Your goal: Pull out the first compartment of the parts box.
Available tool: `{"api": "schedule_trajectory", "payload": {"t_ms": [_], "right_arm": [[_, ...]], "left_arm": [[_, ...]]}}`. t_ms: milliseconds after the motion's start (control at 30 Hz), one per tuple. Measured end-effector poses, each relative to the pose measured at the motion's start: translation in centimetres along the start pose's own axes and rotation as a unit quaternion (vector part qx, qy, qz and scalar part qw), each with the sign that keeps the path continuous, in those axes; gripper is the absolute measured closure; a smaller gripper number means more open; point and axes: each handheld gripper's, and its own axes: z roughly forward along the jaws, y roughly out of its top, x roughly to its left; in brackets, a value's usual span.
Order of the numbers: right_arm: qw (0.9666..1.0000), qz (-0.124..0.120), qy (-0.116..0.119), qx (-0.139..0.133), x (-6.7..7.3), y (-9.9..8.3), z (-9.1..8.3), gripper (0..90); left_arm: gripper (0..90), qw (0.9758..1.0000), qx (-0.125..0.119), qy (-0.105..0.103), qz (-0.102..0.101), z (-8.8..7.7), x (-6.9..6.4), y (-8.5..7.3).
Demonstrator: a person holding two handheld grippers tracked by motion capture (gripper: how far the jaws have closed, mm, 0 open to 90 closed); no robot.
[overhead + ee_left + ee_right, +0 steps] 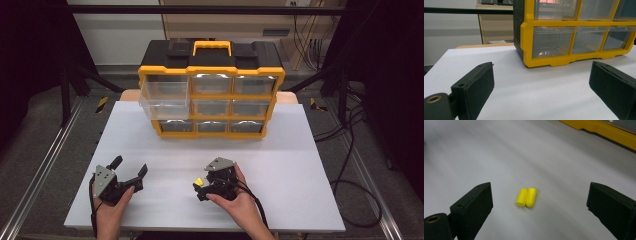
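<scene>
Two yellow earplugs (pixel 526 197) lie side by side, touching, on the white counter (pixel 300 165), between the wide-spread jaws of the right tool (pixel 200 189) and a little ahead of them, with neither jaw touching them. In the high view they show as a yellow spot at that tool's tip. The left tool (pixel 131 168), also spread wide and holding nothing, rests well apart at the counter's near left. Farther back stands a yellow and black drawer cabinet (pixel 212 95), its top-left clear drawer (pixel 164 100) pulled out. Bare counter lies between earplugs and cabinet.
</scene>
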Motion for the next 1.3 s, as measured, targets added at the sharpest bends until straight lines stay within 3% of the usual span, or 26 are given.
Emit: {"api": "schedule_trajectory", "payload": {"t_ms": [233,700,900,1167,1300], "right_arm": [[1.0000,-0.003,0.001,0.002,-0.1,0.1,-0.1,6.9],[0.9998,0.014,0.003,0.010,-0.6,-0.3,-0.1,8.5],[0.9992,0.017,0.018,0.030,-1.0,-0.3,0.3,19.4],[0.9984,0.030,0.034,0.033,-1.4,-0.2,0.4,48.8],[0.9980,0.029,0.039,0.040,-1.1,-0.1,0.6,56.1]], "left_arm": [[5.9,1.0000,0.002,0.000,0.001,0.0,0.0,0.0],[5.8,1.0000,0.004,-0.005,0.003,0.2,-0.2,0.0],[5.8,1.0000,0.004,-0.005,0.007,0.1,-0.2,0.0],[5.7,1.0000,0.004,-0.005,0.006,0.2,-0.2,0.0],[5.7,1.0000,0.003,-0.004,0.004,0.1,-0.2,0.0]]}}
